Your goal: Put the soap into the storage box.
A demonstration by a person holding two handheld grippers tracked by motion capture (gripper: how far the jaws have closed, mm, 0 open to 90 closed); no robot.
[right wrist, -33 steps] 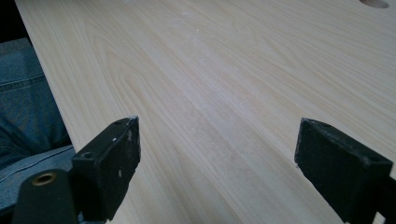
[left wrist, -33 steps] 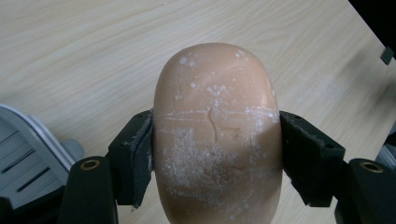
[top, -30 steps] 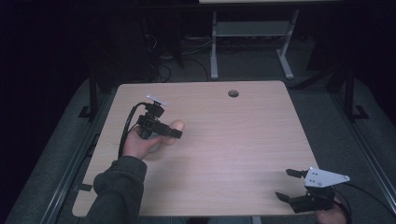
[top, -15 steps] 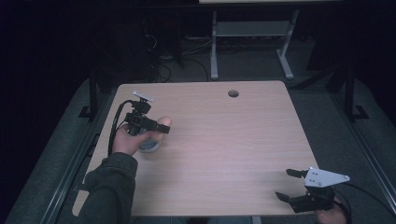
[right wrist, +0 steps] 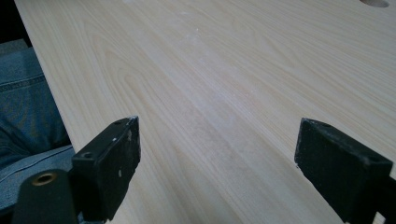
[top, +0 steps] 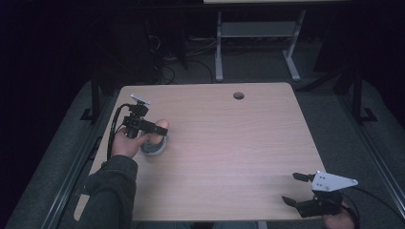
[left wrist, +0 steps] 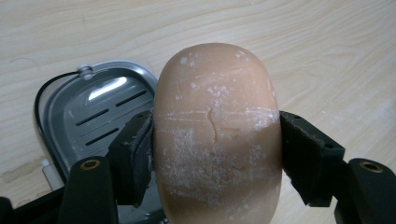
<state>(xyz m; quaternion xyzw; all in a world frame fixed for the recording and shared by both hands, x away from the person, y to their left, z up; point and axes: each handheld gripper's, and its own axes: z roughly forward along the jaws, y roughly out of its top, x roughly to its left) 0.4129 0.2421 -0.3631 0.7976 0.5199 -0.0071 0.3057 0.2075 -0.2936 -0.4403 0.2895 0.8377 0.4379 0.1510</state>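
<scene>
Left gripper (top: 160, 130) has slid toward the table's left edge since 1 second back, and it's now hovering over the metal soap dish (left wrist: 100, 105). It's clenched on the peach soap bar (left wrist: 217, 135), long axis running out along the jaws, dish just below-left. Right gripper (top: 298, 188) sits released, well apart.
</scene>
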